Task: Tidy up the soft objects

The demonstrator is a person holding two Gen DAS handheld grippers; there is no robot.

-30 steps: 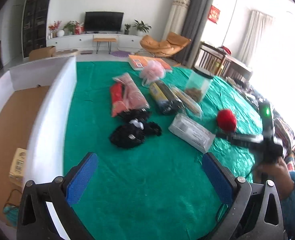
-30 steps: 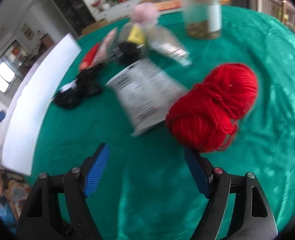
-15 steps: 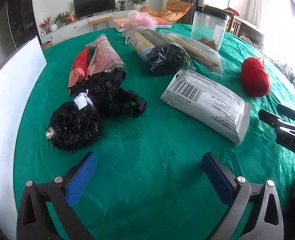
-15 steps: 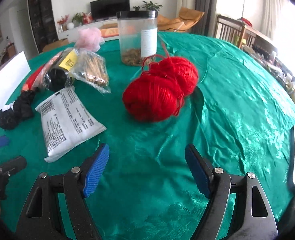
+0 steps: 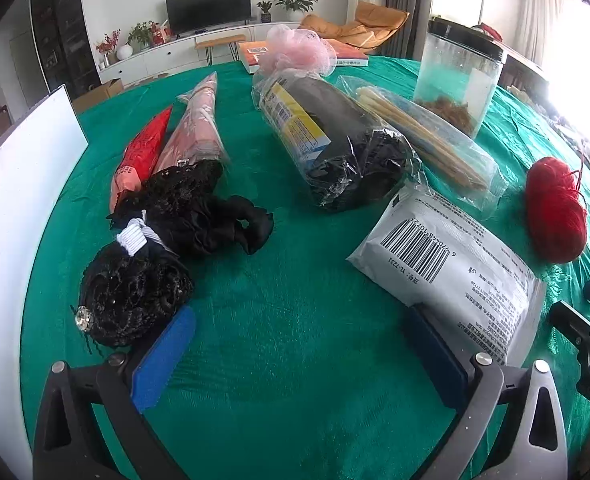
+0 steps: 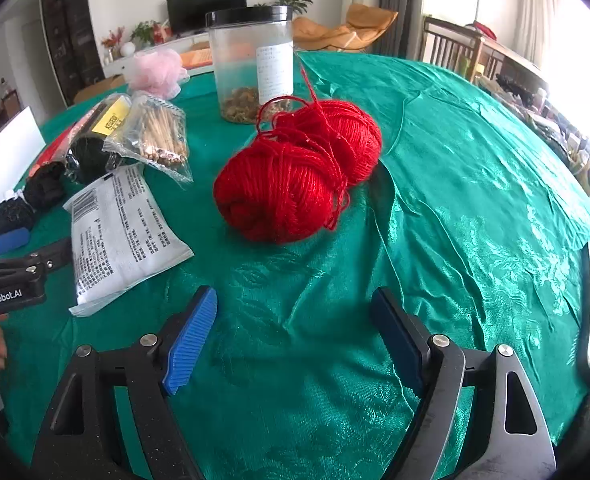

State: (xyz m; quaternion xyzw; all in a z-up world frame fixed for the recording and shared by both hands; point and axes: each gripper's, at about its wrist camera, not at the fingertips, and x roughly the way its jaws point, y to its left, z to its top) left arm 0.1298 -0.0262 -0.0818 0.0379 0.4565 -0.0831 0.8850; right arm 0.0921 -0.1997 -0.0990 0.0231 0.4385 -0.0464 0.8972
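Observation:
A red yarn ball (image 6: 295,172) lies on the green tablecloth straight ahead of my open right gripper (image 6: 295,332), a short gap away; the same yarn ball (image 5: 555,208) shows at the right of the left wrist view. My left gripper (image 5: 299,344) is open and low over the cloth. Its left finger sits beside a black lace bundle (image 5: 131,292), its right finger against a white barcoded packet (image 5: 451,264). Black fabric (image 5: 199,208), a pink mesh pouf (image 5: 299,50) and red and pink wrapped items (image 5: 183,140) lie farther back.
A clear jar with a black lid (image 6: 251,64), a bag of sticks (image 6: 159,136) and a black roll in plastic (image 5: 335,140) stand mid-table. A white bin wall (image 5: 11,200) runs along the left edge. A book (image 5: 295,54) lies at the back.
My left gripper has come down and forward toward the black bundle and white packet. My right gripper swung to face the red yarn and edged closer. Both stayed open.

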